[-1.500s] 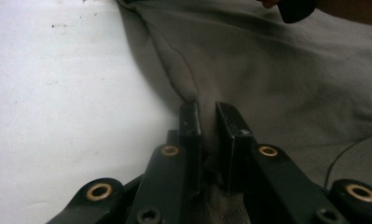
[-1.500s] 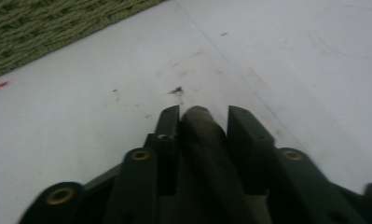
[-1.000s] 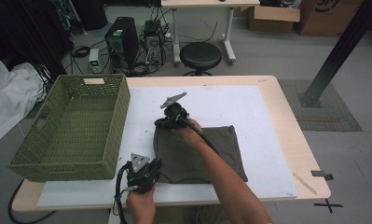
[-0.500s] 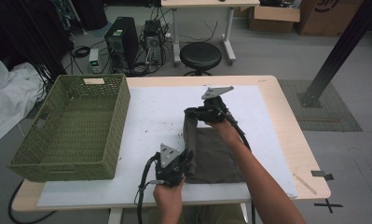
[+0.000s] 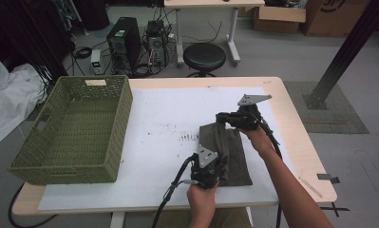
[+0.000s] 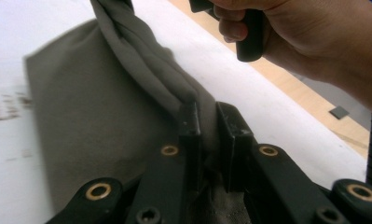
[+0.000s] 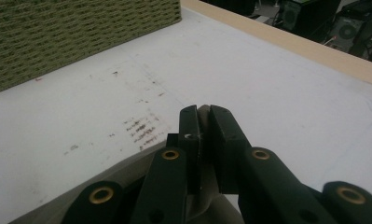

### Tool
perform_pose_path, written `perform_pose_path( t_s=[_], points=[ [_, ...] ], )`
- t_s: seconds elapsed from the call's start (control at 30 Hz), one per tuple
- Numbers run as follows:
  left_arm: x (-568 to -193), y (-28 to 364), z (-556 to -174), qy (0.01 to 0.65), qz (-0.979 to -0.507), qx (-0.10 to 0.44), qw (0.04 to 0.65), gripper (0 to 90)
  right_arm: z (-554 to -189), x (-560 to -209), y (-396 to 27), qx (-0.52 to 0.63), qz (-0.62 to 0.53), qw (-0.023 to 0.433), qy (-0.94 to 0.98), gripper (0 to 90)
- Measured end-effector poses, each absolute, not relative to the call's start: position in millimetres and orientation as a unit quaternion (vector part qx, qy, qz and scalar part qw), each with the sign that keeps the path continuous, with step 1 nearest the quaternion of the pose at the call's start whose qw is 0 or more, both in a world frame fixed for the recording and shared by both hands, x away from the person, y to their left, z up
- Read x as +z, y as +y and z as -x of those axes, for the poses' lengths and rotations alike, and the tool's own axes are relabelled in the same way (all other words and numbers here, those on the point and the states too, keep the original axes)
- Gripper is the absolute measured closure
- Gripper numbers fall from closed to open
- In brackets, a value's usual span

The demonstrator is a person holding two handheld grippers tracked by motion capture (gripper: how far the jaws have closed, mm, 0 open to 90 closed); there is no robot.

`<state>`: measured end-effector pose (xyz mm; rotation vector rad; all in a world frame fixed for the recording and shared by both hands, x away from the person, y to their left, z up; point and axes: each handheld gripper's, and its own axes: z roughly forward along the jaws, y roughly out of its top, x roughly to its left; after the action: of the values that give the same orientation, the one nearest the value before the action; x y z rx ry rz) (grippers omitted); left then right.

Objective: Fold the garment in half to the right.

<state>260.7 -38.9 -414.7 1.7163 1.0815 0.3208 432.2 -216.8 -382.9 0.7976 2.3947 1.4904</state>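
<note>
On the white sheet covering the counter (image 5: 168, 118), right of centre: an olive-grey cloth (image 5: 234, 156), folded lengthwise. Near end pinched between the pressed-together jaws of the left gripper (image 5: 211, 167), bunched fabric running away from them. Far end clamped in the right gripper (image 5: 223, 118), jaws closed on a thin fold. Well apart at the left, a green woven basket (image 5: 106, 133).

My worktop (image 5: 291, 142) carries a white sheet (image 5: 168, 123); on it sit a green basket (image 5: 73, 133) and olive cloth (image 5: 232, 156).
</note>
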Motion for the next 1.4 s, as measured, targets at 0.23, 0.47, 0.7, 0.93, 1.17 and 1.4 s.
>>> perform_pose_path(
  t_s=[0.23, 0.47, 0.7, 0.93, 1.17, 1.4],
  points=[
    [-428.1, -51.1, -267.1, 0.447, -0.725, 0.129, 0.508, 77.5, -427.9, -394.3, -237.9, 0.503, -0.295, 0.110, 0.805, 80.2],
    [-420.9, -12.7, -270.7, 0.485, -0.694, 0.172, 0.503, 32.4, -408.1, -390.9, -268.2, 0.513, -0.358, 0.150, 0.766, 50.7],
    [-418.1, 44.8, -276.4, 0.518, -0.667, 0.207, 0.494, 28.4, -357.8, -386.6, -264.2, 0.514, -0.350, 0.150, 0.769, 58.5],
    [-418.3, 69.1, -276.4, 0.528, -0.662, 0.220, 0.485, 28.4, -356.6, -414.0, -204.9, 0.425, -0.293, 0.111, 0.849, 63.8],
    [-419.8, 79.7, -275.7, 0.532, -0.656, 0.223, 0.487, 28.1, -340.5, -418.5, -240.5, 0.374, -0.308, 0.107, 0.868, 66.4],
    [-420.4, 84.5, -278.7, 0.538, -0.652, 0.227, 0.483, 22.1, -311.6, -424.0, -283.7, 0.395, -0.340, 0.122, 0.845, 64.7]
  ],
)
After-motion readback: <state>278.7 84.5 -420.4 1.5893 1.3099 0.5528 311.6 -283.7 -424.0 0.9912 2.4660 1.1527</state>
